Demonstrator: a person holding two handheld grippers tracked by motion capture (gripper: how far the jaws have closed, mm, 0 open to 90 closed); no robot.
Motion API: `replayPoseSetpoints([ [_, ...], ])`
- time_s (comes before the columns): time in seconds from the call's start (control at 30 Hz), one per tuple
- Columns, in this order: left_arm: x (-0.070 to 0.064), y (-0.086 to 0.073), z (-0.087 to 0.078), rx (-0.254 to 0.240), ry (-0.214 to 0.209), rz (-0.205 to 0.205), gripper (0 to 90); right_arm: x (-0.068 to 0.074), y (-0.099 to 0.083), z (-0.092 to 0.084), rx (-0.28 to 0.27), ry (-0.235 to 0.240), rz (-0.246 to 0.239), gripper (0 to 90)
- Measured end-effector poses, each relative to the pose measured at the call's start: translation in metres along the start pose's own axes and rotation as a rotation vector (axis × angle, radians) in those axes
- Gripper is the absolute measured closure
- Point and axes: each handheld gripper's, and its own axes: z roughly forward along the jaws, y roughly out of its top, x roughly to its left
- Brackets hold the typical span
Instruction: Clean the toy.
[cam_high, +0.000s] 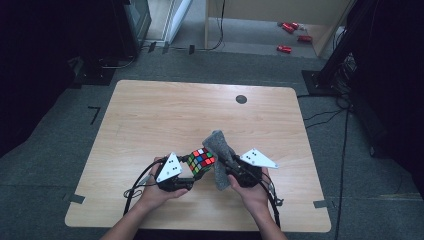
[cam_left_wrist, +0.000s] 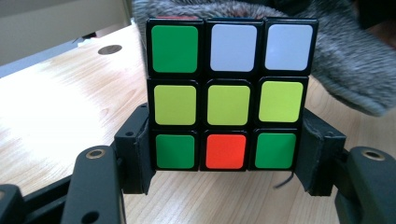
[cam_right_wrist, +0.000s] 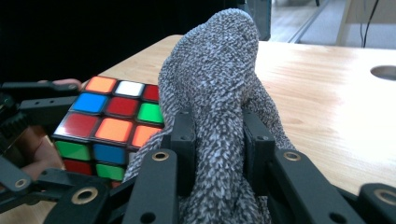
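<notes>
Near the lower middle of the high view, on the front part of the pale wooden tabletop (cam_high: 150, 120), the person's left hand (cam_high: 155, 192) holds the left claw (cam_high: 192, 172), whose jaws are clamped on the colour cube (cam_high: 201, 160). From the left claw's own view the cube (cam_left_wrist: 231, 93) sits upright between the two black jaws, which press on its bottom row from either side; the face toward the camera shows green and two white squares on top, three yellow-green ones in the middle, and green, orange-red and green below. Just right of the cube in the high view, and touching it, is the grey cloth (cam_high: 220, 150), a fuzzy speckled piece that rises above the cube's upper right edge and hangs down beside it. In the left claw's view the cloth (cam_left_wrist: 345, 70) lies behind and to the right of the cube. Further right in the high view the right hand (cam_high: 252, 192) holds the right claw (cam_high: 226, 172), its jaws closed narrowly on the cloth. Its own view shows the cloth (cam_right_wrist: 219, 93) pinched between the two jaws and standing up in a rounded hump, with the cube (cam_right_wrist: 109, 123) at lower left, partly covered by the cloth. At the upper right of the tabletop is a round cable hole (cam_high: 241, 99).
</notes>
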Motion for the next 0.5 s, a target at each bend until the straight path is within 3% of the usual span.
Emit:
replayPoseSetpoints([
  [0.13,-0.003,-0.003,0.004,0.032,0.004,0.021,34.5,0.005,0.005,-0.006,-0.055,0.054,0.033,71.8],
  [0.3,-0.008,-0.001,0.006,0.030,-0.020,0.036,34.5,0.031,0.005,-0.003,-0.044,0.155,-0.053,71.3],
  [0.4,-0.008,-0.001,0.004,0.029,-0.007,0.044,34.5,0.029,0.002,0.000,-0.039,0.163,-0.040,70.7],
  [0.5,-0.006,0.001,0.001,0.009,-0.007,0.030,34.5,0.019,0.001,0.000,-0.033,0.123,-0.015,70.8],
])
